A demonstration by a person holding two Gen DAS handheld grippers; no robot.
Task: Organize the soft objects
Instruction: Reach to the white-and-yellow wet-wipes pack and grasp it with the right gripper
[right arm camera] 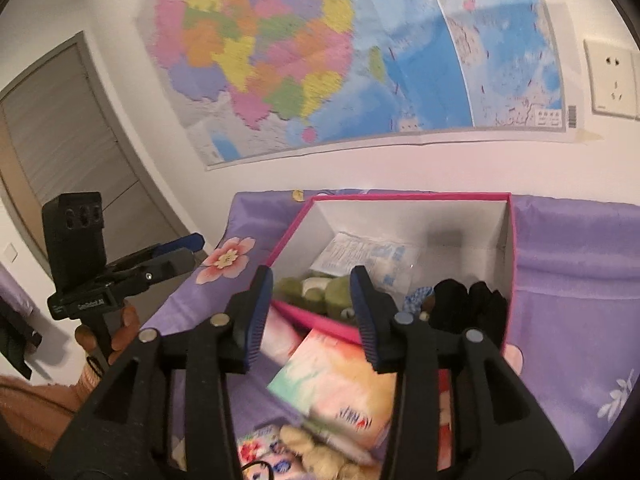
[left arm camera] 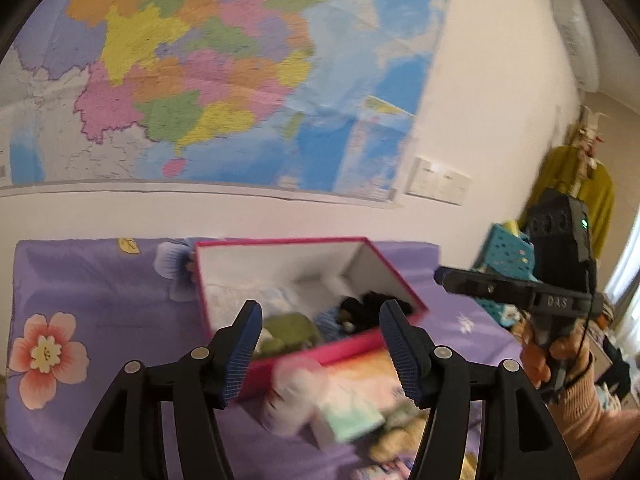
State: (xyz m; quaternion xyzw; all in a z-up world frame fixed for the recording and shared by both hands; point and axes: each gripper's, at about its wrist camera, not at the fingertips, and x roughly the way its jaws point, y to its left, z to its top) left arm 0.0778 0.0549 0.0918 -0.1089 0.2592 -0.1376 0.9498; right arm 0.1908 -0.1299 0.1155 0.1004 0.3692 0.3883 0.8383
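Hovering between picks, we hold left gripper and right gripper parted and empty above the pink box; next we judge the tissue pack before it needs grasping.

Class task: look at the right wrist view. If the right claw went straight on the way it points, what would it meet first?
Probably the green plush toy lying inside the pink cardboard box. It sits between the open right claw fingers in this view, though depth is unclear.
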